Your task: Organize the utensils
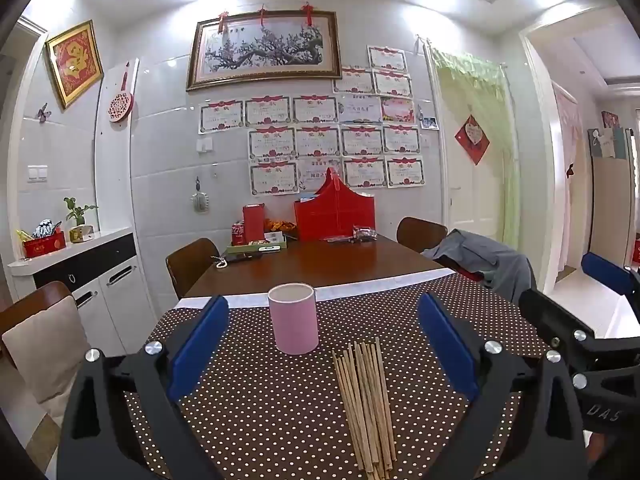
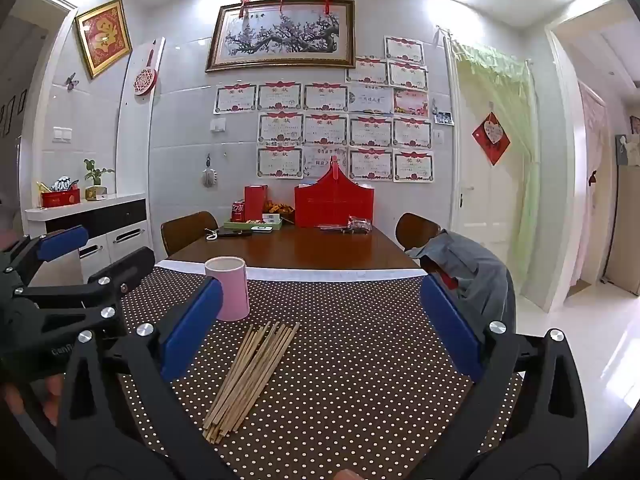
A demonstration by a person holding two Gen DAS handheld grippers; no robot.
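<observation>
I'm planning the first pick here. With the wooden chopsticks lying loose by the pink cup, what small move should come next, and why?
Probably lower the right gripper onto the bundle of wooden chopsticks. Both grippers are open and empty, the chopsticks lie flat on the dotted brown tablecloth, and the pink cylindrical cup stands upright and empty-looking just behind them.

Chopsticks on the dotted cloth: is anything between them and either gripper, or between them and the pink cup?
Nothing visible. The chopsticks lie loose with bare dotted cloth before the open left gripper and right gripper. The pink cup stands upright just beyond their far tips.
</observation>
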